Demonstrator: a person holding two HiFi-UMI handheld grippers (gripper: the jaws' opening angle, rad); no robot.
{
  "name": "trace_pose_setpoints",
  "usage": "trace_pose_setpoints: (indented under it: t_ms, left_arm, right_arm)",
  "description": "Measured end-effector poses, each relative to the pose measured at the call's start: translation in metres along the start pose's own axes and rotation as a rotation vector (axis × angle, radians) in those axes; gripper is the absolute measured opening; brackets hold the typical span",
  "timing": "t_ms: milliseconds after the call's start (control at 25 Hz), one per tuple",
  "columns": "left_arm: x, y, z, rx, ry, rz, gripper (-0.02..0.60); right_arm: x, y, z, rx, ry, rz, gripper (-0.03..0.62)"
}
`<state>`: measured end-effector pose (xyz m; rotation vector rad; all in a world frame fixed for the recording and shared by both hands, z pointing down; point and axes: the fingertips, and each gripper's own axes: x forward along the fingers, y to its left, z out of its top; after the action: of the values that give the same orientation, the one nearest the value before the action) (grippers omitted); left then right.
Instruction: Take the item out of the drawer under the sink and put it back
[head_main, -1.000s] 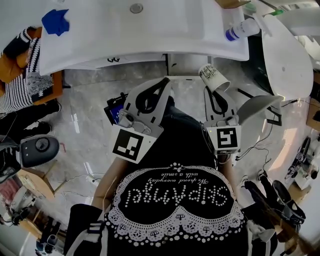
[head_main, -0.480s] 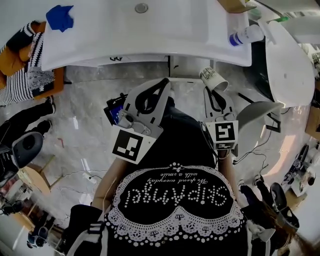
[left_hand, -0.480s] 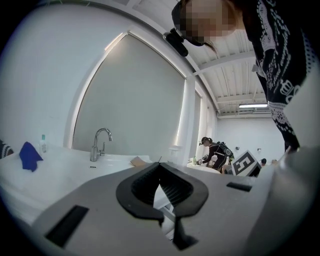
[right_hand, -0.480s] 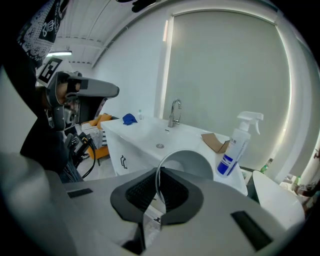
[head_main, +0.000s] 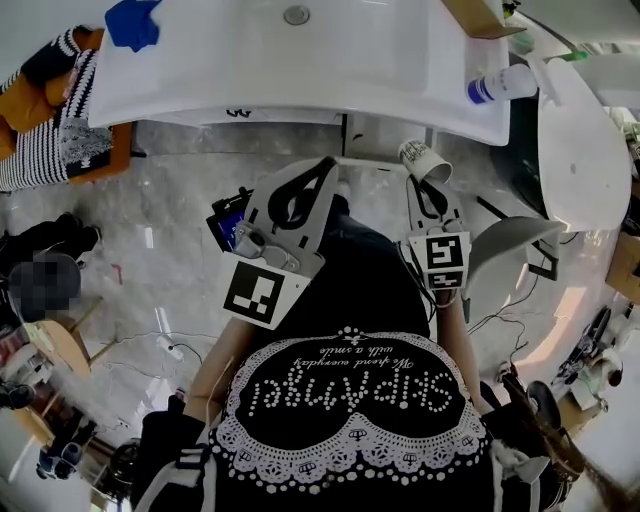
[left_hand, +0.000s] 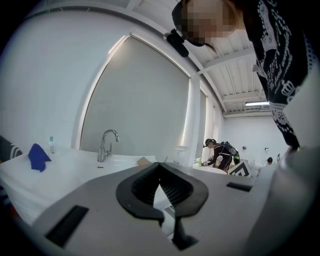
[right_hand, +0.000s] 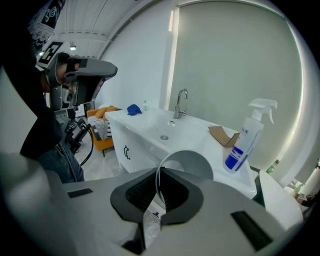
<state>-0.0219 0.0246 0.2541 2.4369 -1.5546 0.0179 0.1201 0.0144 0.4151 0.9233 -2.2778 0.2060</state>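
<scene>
Paper cup (head_main: 424, 160) sits at one o'clock, its thin wall pinched in the right gripper (head_main: 425, 185), just short of the sink (head_main: 300, 70) at twelve. Left gripper (head_main: 325, 165) is closed, empty. That rim pinch could buckle or slip; the drawer seems hidden.

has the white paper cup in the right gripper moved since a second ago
Yes, a little: the white paper cup, pinched in the right gripper, now sits closer to the front edge of the white sink counter than before.
</scene>
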Motion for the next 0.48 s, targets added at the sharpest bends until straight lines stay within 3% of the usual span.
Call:
trace_pose_setpoints:
  t_ms: [480]
  left_arm:
    - [-0.004,0.006,-0.001,-0.005,0.001,0.070,0.004]
  right_arm:
    - [0.029,-0.003,-0.023,-0.053,0.066,0.067,0.025]
